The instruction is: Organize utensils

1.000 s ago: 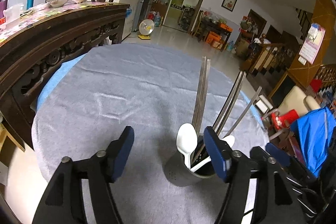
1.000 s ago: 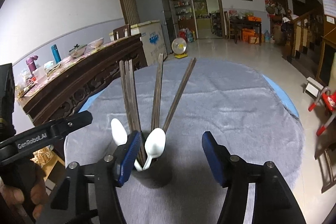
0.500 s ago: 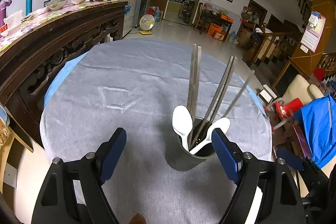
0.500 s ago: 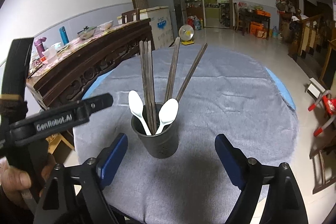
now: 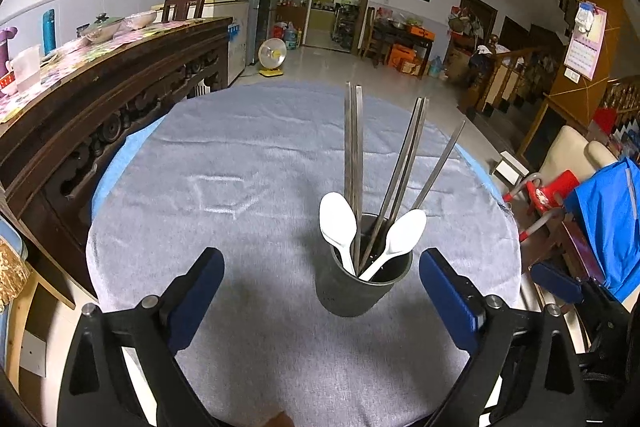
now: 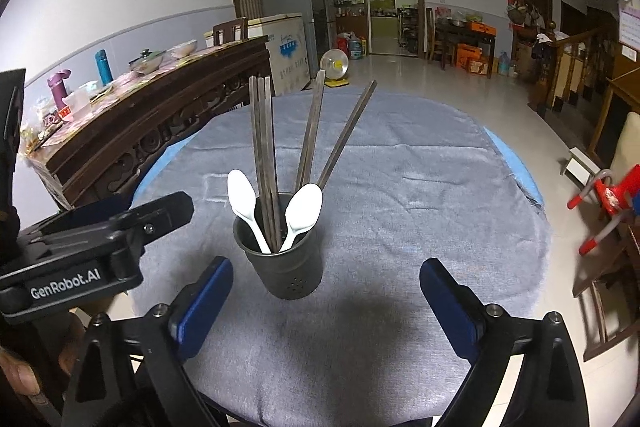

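Both hand-held grippers, left (image 5: pixel 320 291) and right (image 6: pixel 324 291), have just spread wide and backed off empty; holder (image 6: pixel 285 267) stands loaded, sorting apparently finished.

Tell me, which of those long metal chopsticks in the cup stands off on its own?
The rightmost chopstick, leaning farthest right out of the dark cup. The other chopsticks stand in close pairs; this one has none beside it.
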Tool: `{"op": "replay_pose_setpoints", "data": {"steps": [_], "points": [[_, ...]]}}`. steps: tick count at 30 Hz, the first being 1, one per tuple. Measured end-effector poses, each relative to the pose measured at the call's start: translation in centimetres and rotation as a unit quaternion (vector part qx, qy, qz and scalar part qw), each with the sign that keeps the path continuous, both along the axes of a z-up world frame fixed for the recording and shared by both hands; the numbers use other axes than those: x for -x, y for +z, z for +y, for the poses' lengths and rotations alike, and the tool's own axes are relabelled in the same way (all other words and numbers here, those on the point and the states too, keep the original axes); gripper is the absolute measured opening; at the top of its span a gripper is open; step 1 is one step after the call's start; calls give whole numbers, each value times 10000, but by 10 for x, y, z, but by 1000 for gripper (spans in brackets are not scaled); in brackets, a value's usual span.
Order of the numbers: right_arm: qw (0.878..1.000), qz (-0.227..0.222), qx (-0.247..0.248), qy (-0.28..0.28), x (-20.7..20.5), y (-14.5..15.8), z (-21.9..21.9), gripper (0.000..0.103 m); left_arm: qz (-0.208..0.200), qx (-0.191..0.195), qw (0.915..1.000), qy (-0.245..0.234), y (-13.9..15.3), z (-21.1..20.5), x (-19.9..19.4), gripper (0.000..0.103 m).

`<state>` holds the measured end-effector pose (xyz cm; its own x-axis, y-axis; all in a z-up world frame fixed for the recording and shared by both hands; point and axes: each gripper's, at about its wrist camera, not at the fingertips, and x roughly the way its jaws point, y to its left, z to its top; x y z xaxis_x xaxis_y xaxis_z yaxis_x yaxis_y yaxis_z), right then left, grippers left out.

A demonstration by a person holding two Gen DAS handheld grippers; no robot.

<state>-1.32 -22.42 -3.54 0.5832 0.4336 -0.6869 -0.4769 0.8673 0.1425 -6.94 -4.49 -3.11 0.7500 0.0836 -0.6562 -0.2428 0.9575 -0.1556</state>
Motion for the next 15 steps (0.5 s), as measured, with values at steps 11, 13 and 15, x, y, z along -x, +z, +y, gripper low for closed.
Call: {"op": "replay_pose_setpoints", "data": {"steps": [11,13,15], "points": [[9998,-16,111,-141,-1,0,-1,97,23,-60,9998,164,-1,5,2,98],[9998,-9,108,-170,-2,0,-2,97,29,-100,9998,181,-1,5,2,98],[9998,-22,108,-176,-2,1,-2,97,45,-87,9998,175,-1,5,2,98]]}}
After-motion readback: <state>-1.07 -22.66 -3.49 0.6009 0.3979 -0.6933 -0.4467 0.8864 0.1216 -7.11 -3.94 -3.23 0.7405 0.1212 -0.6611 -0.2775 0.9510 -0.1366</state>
